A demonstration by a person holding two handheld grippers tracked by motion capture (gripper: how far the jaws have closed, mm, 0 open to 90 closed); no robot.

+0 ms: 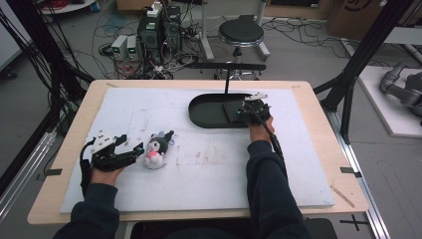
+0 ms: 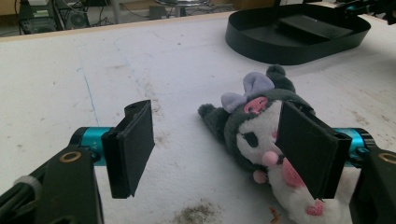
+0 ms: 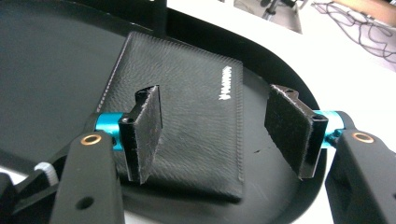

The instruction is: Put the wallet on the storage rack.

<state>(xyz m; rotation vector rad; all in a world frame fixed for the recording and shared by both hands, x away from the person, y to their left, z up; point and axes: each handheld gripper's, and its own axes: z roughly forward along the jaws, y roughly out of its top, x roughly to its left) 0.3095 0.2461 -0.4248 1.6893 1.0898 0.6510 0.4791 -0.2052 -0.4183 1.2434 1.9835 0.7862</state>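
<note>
Plush toy [image 2: 261, 135] near tray [image 1: 199, 110]; wallet [image 3: 187, 121] inside.

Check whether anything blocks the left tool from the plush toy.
Nothing visible does. The left tool is open, and the plush toy lies on the white mat just ahead, partly behind one pad.

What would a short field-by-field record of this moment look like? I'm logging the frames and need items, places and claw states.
surface: white board on a wooden table
plush toy: lying on the board, head toward the tray
tray: black oval, far centre of the board
wallet: black, flat inside the tray
left claw: open, jaws either side of the plush toy's head, not closed on it
right claw: open, above the wallet, over the tray
</note>
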